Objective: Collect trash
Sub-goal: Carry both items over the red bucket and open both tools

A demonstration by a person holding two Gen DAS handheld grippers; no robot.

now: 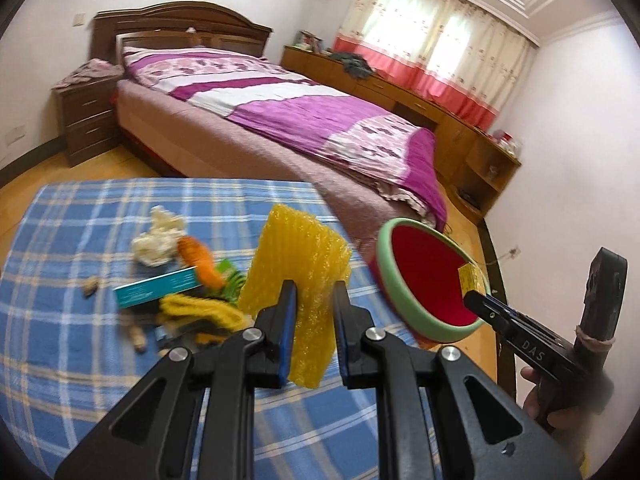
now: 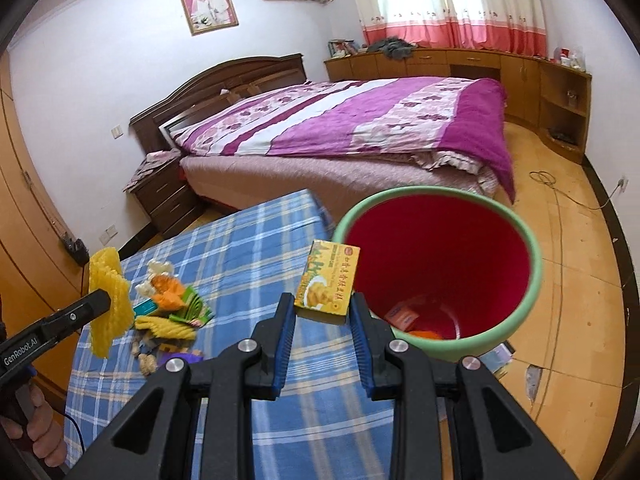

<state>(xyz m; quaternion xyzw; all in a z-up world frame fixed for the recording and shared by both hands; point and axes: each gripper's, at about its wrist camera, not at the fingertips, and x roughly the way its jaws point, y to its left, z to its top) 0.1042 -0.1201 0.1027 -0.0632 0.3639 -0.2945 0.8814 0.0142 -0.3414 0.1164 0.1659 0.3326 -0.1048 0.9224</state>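
Observation:
My left gripper [image 1: 315, 300] is shut on a yellow foam net sleeve [image 1: 298, 256] and holds it above the blue plaid table [image 1: 80, 320]; it also shows in the right wrist view [image 2: 108, 300]. My right gripper [image 2: 323, 312] is shut on a yellow food box [image 2: 328, 282] at the near rim of the red bin with a green rim [image 2: 440, 260]. The bin [image 1: 428, 276] stands just right of the table. A pile of trash [image 1: 180, 280] lies on the table: crumpled white paper, an orange wrapper, a teal box, yellow netting, peanuts.
A bed with a purple quilt [image 2: 360, 124] stands behind the table. A dark nightstand [image 1: 88, 120] is at its left. Wooden cabinets [image 2: 520, 68] line the window wall. A cable [image 2: 560, 200] lies on the wooden floor. Some trash lies inside the bin [image 2: 404, 316].

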